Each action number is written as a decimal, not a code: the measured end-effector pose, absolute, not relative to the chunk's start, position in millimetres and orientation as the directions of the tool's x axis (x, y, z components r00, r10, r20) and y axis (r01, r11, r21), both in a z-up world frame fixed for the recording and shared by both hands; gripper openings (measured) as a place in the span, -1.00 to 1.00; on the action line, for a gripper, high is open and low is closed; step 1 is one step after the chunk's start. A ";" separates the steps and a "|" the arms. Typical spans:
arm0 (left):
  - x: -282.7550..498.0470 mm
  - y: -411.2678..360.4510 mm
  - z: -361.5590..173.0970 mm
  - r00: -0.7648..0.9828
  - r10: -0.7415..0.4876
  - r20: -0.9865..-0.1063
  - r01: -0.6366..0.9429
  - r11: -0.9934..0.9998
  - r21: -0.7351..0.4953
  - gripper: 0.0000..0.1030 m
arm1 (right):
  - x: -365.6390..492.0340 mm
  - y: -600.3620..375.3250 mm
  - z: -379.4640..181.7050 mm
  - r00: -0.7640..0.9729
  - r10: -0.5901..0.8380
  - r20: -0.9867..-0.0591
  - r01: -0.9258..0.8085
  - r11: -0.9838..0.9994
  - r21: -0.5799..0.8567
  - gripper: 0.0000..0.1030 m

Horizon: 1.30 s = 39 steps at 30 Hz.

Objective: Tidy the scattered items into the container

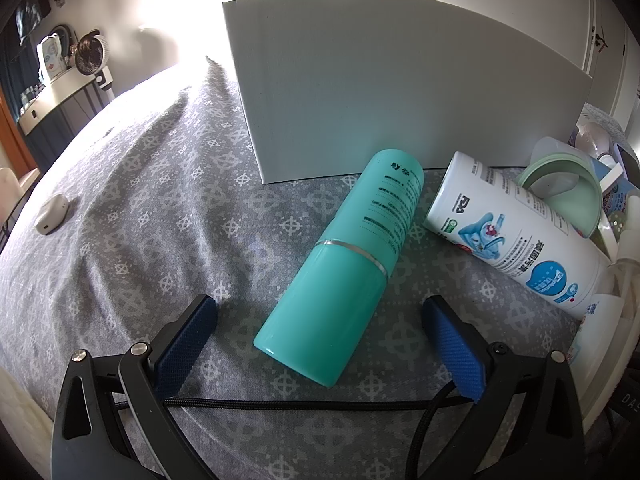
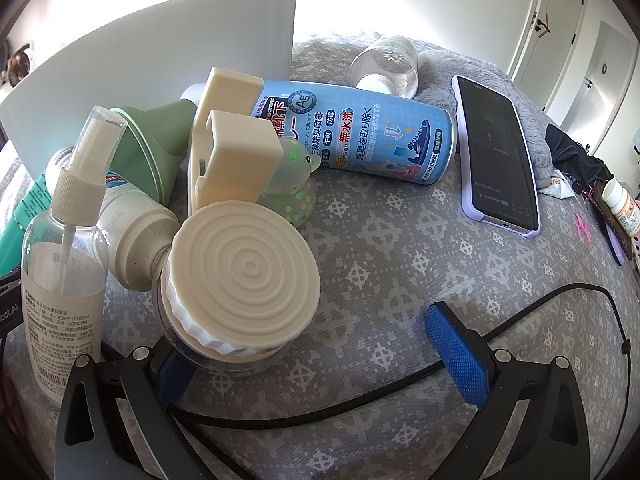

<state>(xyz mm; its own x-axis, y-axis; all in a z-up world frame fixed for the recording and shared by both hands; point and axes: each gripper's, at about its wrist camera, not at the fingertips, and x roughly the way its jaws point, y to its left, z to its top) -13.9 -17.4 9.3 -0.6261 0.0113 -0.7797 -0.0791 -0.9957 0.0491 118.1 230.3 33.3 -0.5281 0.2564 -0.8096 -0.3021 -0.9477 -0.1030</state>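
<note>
A teal bottle [image 1: 340, 268] lies on the grey patterned bedspread [image 1: 140, 200], its base between the tips of my open, empty left gripper [image 1: 318, 322]. A white printed bottle [image 1: 516, 236] lies to its right, against a green funnel [image 1: 564, 192]. The white box container [image 1: 400, 92] stands behind them. In the right wrist view my open right gripper [image 2: 308, 344] has a cream ribbed lid on a jar [image 2: 240, 276] by its left finger. A clear spray bottle [image 2: 64, 248], a cream bracket [image 2: 228, 148], a blue spray can [image 2: 360, 132] and the box [image 2: 160, 52] lie beyond.
A phone in a lilac case [image 2: 498, 152] lies on the bedspread [image 2: 400, 240] to the right, by a grey fluffy cloth [image 2: 472, 68]. A clear bottle [image 2: 384, 64] lies behind the can. A white earbud case [image 1: 51, 213] sits far left. Small items crowd the right edge [image 2: 620, 208].
</note>
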 end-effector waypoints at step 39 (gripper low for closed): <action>-10.3 -17.3 9.6 -0.627 0.014 -0.779 -0.080 -0.996 0.046 0.99 | 150.6 251.2 91.4 -0.694 0.126 -0.709 -0.280 -0.954 0.105 0.98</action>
